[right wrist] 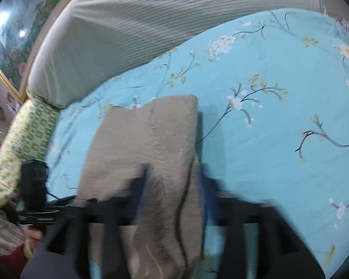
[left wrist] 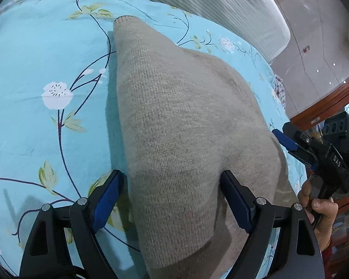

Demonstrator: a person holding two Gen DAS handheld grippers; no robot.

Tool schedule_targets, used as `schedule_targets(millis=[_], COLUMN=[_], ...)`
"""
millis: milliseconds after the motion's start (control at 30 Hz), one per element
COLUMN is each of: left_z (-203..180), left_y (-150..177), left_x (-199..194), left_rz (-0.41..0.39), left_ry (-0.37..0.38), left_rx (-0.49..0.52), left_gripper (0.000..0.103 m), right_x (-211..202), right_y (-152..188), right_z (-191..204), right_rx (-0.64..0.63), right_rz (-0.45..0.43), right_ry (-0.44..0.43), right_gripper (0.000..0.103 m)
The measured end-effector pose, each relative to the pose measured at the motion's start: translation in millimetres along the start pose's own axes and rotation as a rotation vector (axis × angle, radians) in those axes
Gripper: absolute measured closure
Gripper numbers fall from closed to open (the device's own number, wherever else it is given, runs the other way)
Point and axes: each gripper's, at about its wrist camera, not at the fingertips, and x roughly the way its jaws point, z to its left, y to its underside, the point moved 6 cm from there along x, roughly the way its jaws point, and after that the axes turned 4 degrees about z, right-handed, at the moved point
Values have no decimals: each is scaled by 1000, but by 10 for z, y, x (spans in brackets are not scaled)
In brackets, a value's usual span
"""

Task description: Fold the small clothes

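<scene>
One beige knit garment point(left wrist: 186, 125) on the floral bedsheet point(left wrist: 35, 74) — two grippers' jaws spread around it.

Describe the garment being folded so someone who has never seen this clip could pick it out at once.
Start from the bed covered by a turquoise floral sheet, with a ribbed grey-white cushion along its far edge. On that sheet lies the beige knit garment, between the fingers of the left hand-held gripper. It is the only plain, fuzzy, unpatterned fabric there.

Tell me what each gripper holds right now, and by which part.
The left gripper holds nothing: its jaws stand open around the beige knit garment. The right gripper has the garment's near edge between its jaws, but motion blur hides whether they are clamped.
</scene>
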Motion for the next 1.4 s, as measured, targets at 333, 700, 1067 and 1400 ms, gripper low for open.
schedule_targets(millis=[333,700,1067,1400], left_z=[-6,420,1631,1620], left_y=[-69,332,978,1268], left_x=[101,-994,-1821,-1990], left_rz=[-4,-160,-211,-267], left_ry=[101,20,-74,-171], left_rx=[1,-2,-183,-181], left_gripper=[46,54,52,40], right_x=[550,530,1467,1177], right_y=[198,415,890,932], right_z=[-61,954,2258,2013], right_rx=[91,-46,-157,-127], right_rz=[176,134,286,247], right_ry=[-140,-226,-442,-331], right_gripper=[40,65,64,45])
